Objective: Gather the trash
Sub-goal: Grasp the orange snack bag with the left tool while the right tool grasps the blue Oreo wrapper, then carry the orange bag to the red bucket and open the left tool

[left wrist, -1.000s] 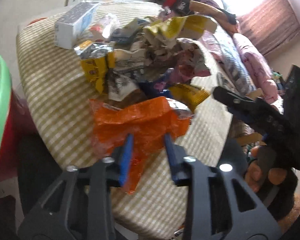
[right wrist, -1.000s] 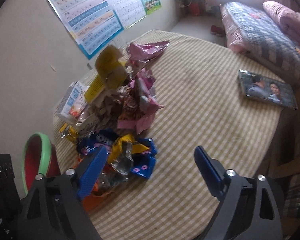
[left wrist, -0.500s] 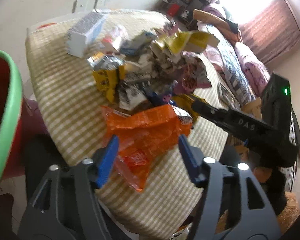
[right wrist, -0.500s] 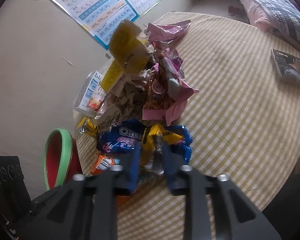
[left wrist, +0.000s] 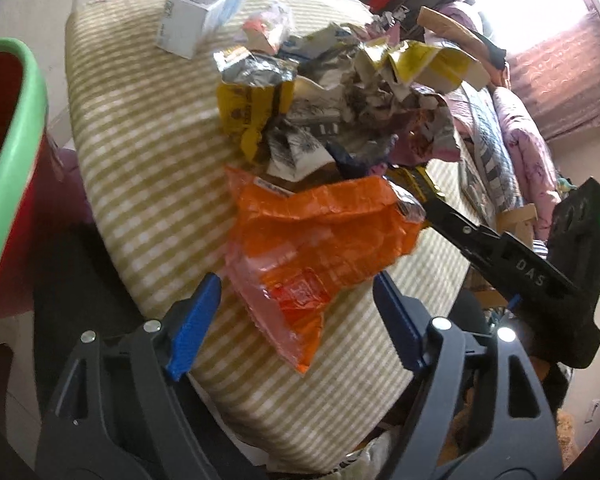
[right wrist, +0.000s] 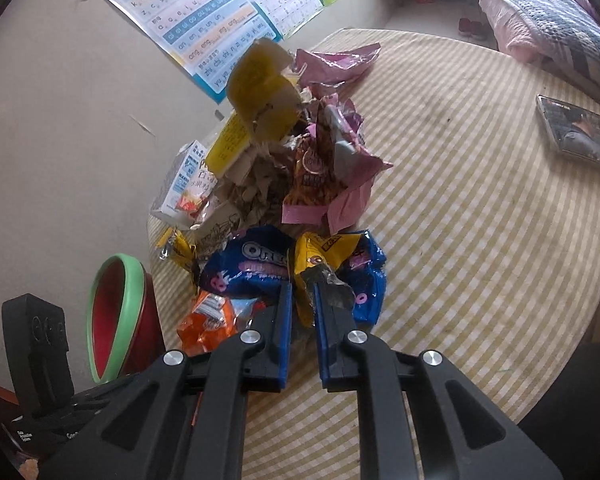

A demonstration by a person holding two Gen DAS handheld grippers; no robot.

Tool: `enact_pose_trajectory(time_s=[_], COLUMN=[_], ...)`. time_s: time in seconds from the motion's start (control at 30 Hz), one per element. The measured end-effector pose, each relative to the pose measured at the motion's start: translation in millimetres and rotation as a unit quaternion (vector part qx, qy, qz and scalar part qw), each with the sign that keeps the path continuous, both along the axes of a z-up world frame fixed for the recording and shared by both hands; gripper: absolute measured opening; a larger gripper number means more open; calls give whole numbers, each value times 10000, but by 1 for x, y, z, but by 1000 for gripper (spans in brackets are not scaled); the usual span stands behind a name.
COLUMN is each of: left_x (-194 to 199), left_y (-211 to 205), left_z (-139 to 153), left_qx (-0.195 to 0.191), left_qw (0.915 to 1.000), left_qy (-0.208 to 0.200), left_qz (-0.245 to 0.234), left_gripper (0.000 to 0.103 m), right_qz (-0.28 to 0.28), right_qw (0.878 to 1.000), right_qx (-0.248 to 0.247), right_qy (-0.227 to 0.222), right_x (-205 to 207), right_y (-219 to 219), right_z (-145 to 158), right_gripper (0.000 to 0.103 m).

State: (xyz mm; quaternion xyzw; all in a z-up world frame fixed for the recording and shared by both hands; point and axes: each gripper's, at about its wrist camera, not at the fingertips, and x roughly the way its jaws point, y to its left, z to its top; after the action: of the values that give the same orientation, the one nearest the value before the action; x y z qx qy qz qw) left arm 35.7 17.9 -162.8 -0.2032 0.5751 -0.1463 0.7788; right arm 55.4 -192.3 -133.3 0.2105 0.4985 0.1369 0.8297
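A surface [right wrist: 480,208] covered in yellow-and-white checked cloth stands against a beige wall hung with alphabet posters [right wrist: 204,28], a printed flat case [right wrist: 576,134] lying near its far edge, with a bed [right wrist: 548,12] under a patterned quilt and pink curtains [left wrist: 560,76] beyond.

Daylight is blowing out the curtained window [left wrist: 572,40]; fisheye distortion is bending the dark edges; left view is blurring slightly.

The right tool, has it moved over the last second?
Yes. The right tool went forward to the trash pile on the table and shut on the yellow wrapper.
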Motion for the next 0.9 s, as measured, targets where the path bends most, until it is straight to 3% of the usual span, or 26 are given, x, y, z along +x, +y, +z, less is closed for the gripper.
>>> enact_pose_trajectory(time_s=[0.07,0.13,0.23,0.4,0.57,0.63,0.7,0.9], left_x=[0,-1,-1,-4,-8,-9,-10,-19], left_y=[-3,-4,-3,3,2,2,4,11], left_z=[0,1,0,6,14,18,23,48], left_qx=[-41,-99,-226,-372,-283,-245,-223,-120], left_qw=[10000,9999,9997,9992,9992,9990,9987,9960], left_qy=[-5,-4,20,-110,-294,-365,-465,-888], left_qz=[-29,-44,15,67,-55,-45,-8,14], left_gripper=[65,44,22,16,13,12,11,9], right_qz=[28,35,-23,-135,-153,-160,-153,-227], right_qw=[10000,10000,10000,9999,9999,9998,9998,9986], right_qx=[10,24,25,68,19,-55,-45,-98], right_qy=[-23,-36,-71,-66,-67,-83,-125,-458], right_x=[0,0,-1,-3,-3,-3,-3,-7], right_y=[1,2,1,-3,-3,-3,-3,-5], right_z=[1,1,2,2,1,2,4,23], right_gripper=[11,11,14,28,29,24,10,7])
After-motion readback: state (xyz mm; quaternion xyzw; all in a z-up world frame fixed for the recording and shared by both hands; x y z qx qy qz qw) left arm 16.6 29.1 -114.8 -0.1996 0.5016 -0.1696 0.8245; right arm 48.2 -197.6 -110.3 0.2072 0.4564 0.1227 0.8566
